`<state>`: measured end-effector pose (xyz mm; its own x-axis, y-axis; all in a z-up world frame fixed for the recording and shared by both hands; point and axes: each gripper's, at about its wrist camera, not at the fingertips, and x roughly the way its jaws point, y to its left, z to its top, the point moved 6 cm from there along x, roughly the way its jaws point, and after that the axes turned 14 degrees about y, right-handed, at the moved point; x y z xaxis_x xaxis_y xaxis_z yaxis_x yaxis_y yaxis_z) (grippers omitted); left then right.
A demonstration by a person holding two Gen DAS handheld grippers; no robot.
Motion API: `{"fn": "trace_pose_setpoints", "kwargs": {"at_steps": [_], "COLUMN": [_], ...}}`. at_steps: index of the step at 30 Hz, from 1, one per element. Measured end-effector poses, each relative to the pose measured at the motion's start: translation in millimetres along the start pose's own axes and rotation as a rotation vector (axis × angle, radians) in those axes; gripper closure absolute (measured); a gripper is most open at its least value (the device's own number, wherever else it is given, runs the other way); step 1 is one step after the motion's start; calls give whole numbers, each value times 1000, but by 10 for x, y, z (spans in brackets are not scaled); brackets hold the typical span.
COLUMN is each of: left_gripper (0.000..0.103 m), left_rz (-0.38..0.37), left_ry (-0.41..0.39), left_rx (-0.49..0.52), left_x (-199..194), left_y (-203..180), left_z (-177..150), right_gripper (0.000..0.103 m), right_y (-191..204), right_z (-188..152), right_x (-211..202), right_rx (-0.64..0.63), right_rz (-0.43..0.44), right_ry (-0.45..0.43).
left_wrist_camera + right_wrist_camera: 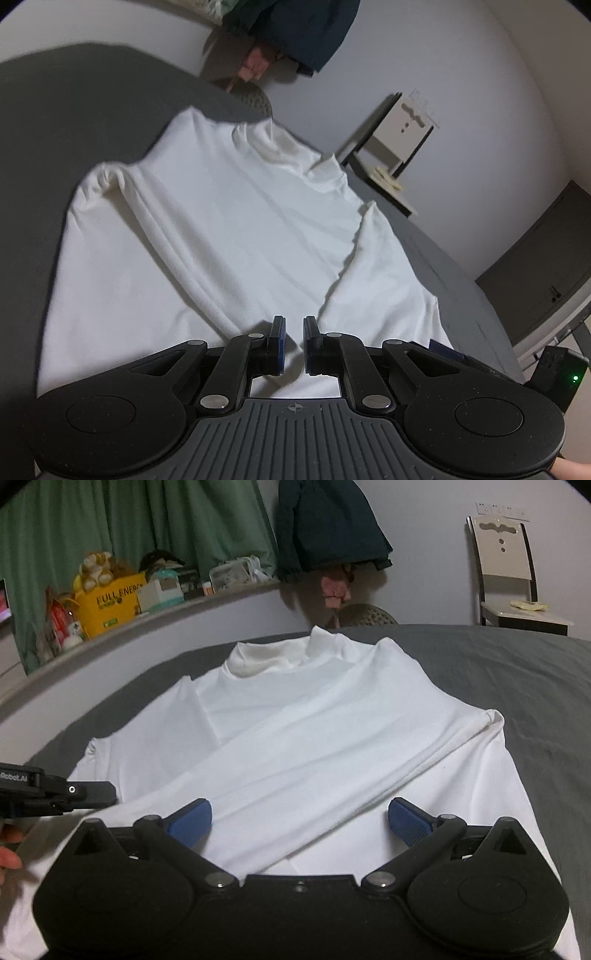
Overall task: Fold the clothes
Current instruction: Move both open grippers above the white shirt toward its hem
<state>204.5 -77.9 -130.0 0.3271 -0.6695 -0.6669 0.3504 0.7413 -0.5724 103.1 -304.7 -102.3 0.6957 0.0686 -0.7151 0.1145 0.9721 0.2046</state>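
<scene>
A white long-sleeved turtleneck top point(236, 229) lies flat on a dark grey bed point(74, 118), collar away from me, both sleeves folded across its body. It also shows in the right wrist view point(314, 731). My left gripper point(294, 325) hovers over the hem end, its jaws nearly closed with a narrow gap and nothing clearly held between them. My right gripper point(300, 814) is wide open just above the folded sleeve near the hem, holding nothing. The left gripper's body point(55, 794) shows at the left edge of the right wrist view.
A ledge behind the bed point(480, 672) holds a yellow box point(110, 603), plush toys and clutter before green curtains point(147, 524). A dark jacket point(328, 528) hangs on the wall. A chair point(506, 572) stands at the far right, a round stool point(365, 614) by the bed.
</scene>
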Motion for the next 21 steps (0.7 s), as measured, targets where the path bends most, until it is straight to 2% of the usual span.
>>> {"fn": "trace_pose_setpoints", "kwargs": {"at_steps": [5,8,21], "left_gripper": [95,95,95], "left_rz": [56,65,91], "left_ry": [23,27,19], "left_rx": [45,67,107], "left_x": [32,36,2], "left_y": [-24,-38,-70], "left_z": [-49,-50,-43], "right_gripper": [0,0,0], "right_y": [70,136,113], "right_z": [-27,-47,-64], "right_x": [60,80,38], "right_rx": [-47,-86,-77], "right_rz": [-61,-109,-99], "right_ry": [39,54,60]}}
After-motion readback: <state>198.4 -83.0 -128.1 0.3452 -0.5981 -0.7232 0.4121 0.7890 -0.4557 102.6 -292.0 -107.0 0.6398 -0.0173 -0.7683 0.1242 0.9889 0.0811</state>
